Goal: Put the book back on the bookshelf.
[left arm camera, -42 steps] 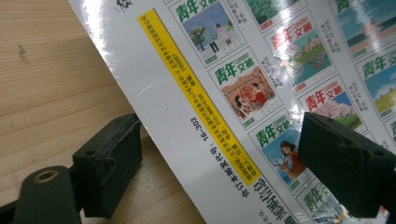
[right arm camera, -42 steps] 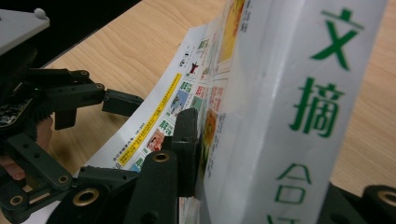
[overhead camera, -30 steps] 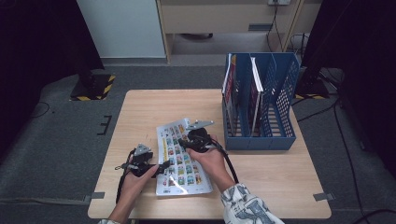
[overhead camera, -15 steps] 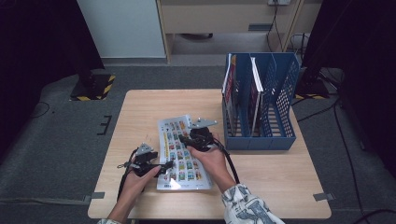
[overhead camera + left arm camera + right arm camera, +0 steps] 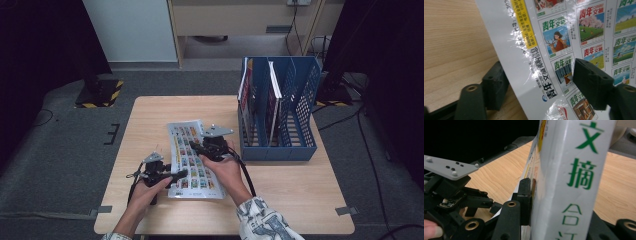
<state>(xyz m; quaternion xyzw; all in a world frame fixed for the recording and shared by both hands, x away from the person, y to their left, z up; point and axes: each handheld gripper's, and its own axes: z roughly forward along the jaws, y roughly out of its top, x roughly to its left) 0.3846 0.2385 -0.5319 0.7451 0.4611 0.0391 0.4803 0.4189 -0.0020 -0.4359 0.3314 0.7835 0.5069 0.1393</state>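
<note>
A blue file rack point(image 5: 280, 117) with upright magazines point(image 5: 246, 95) stands at the table's point(image 5: 150, 115) right side, just beside your right hand point(image 5: 225, 167); nothing lies between it and the work. The magazine point(image 5: 192, 160) rests on the table near you. Your right tool point(image 5: 209, 146) is clamped on its thick right edge, pads pressing the spine. Your left tool point(image 5: 170, 176) straddles the left edge; its jaws have just been closing, pads not yet pressing.
</note>
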